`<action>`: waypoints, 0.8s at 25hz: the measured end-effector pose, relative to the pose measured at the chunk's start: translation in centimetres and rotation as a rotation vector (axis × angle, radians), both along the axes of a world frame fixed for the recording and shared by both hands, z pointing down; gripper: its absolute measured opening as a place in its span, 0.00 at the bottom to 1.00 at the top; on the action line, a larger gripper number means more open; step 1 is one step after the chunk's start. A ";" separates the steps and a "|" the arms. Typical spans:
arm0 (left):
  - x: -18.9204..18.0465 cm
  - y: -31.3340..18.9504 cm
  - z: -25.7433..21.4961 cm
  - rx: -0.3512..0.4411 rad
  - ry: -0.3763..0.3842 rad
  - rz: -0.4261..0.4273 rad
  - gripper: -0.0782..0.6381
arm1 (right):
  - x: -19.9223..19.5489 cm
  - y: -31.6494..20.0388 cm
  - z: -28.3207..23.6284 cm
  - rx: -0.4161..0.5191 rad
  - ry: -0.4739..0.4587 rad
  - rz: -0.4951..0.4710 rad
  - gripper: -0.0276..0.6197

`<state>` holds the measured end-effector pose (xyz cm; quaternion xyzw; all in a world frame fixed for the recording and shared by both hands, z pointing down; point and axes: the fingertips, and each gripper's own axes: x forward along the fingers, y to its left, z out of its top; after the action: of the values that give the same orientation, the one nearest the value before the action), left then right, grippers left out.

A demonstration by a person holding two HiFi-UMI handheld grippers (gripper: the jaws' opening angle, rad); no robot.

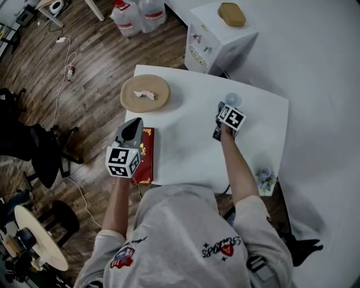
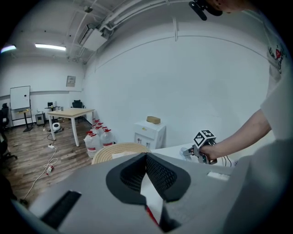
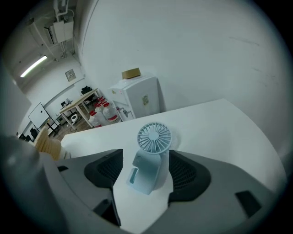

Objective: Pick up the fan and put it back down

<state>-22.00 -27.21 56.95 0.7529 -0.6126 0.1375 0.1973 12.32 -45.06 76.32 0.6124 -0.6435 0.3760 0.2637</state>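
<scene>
**Fan stands between spread right jaws; left jaws closed and empty**

A white table (image 1: 185, 146) fills the middle of the head view, set on a wood floor next to a white wall. Beyond its far edge stands a white cabinet (image 1: 222, 36) with a tan lump on top, and water jugs (image 1: 138, 14) are grouped on the floor to its left.

On the table's far left corner lies a round woven tray (image 1: 145, 93) with a scrap of paper in it. A red book (image 1: 147, 156) lies flat along the left edge, nearer the person.

The left gripper (image 2: 146, 155) hangs over that left edge, just above the book. Its fingers are pressed together at the tips, with nothing between them.

The right gripper (image 3: 146, 151) reaches toward the far right part of the table, low over the top. Its fingers are spread apart.

A small pale blue fan (image 3: 154, 137) stands upright on the table between those fingers, with its round grille at the fingertips. A strip of bare table shows at the left finger, and the right finger is just beside the fan's body.
</scene>
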 end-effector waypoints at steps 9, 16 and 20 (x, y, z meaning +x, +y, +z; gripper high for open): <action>-2.6 1.3 1.3 -0.030 -0.006 -0.055 0.12 | -0.5 -1.2 2.9 -0.086 0.074 -0.009 0.52; -2.2 1.4 1.6 -0.042 -0.008 -0.053 0.12 | 2.6 0.2 3.8 -0.192 0.201 -0.010 0.39; -1.9 1.3 1.6 -0.042 -0.007 -0.047 0.12 | 0.5 -0.6 4.0 -0.164 0.092 -0.094 0.39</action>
<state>-23.86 -25.94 58.57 0.7336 -0.6277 0.1484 0.2143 12.84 -45.64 80.29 0.5745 -0.6259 0.3861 0.3594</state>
